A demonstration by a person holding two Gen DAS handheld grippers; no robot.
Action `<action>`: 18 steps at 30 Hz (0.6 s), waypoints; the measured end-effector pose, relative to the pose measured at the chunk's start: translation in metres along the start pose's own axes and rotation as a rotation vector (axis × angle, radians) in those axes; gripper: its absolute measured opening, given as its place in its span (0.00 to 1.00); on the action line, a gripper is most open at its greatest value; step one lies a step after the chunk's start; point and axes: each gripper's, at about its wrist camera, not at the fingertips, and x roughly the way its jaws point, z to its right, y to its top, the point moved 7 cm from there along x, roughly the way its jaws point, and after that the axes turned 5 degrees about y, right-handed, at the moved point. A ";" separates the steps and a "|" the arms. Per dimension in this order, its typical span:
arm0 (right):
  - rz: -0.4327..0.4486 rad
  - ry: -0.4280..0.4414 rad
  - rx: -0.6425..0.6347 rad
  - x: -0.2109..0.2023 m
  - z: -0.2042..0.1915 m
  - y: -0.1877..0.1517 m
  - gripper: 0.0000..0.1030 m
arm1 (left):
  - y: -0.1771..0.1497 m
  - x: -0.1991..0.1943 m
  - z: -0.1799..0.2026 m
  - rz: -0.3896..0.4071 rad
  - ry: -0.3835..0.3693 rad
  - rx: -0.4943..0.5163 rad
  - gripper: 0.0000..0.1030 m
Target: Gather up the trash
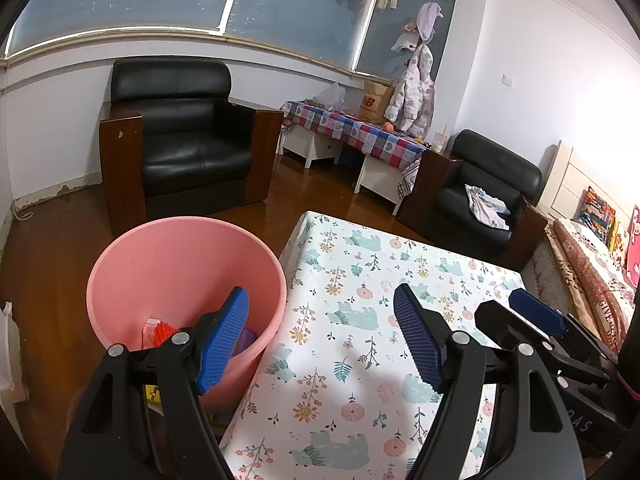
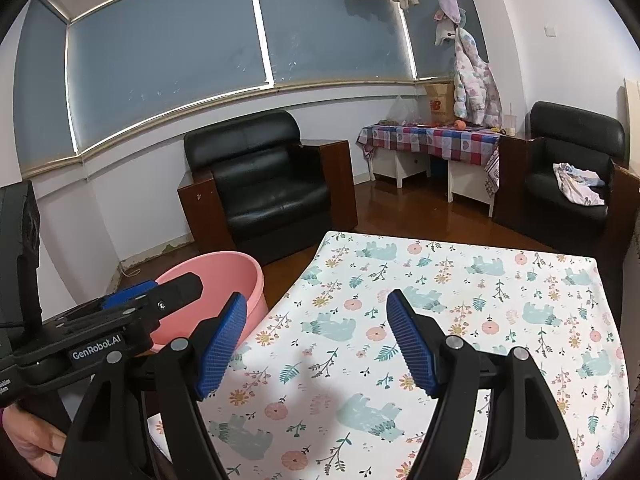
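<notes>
A pink plastic bucket stands on the wooden floor at the left of a table with a floral bear-print cloth. Inside it lie a red mesh piece, a clear wrapper and something purple. My left gripper is open, nothing between its blue pads; its left finger hangs over the bucket's mouth, its right over the cloth. My right gripper is open and empty above the cloth. In the right wrist view the bucket shows behind the left gripper's body. No trash shows on the cloth.
A black leather armchair stands behind the bucket and another at the right. A low table with a checked cloth holds a paper bag and a jacket. Bedding lies at the far right. A hand grips the left handle.
</notes>
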 end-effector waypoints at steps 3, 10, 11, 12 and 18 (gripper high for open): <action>0.008 -0.006 0.000 -0.002 0.001 0.001 0.69 | -0.001 0.000 0.000 0.001 -0.004 0.003 0.73; 0.014 -0.016 -0.006 -0.004 0.002 0.000 0.70 | -0.001 0.002 0.001 -0.001 -0.015 0.013 0.73; 0.013 -0.016 -0.006 -0.004 0.002 0.000 0.70 | -0.001 0.002 0.002 -0.001 -0.016 0.015 0.73; 0.013 -0.016 -0.005 -0.005 0.002 -0.001 0.70 | -0.001 0.003 0.002 -0.002 -0.017 0.017 0.73; 0.016 -0.024 -0.010 -0.007 0.005 0.000 0.70 | -0.001 0.003 0.003 -0.003 -0.016 0.019 0.73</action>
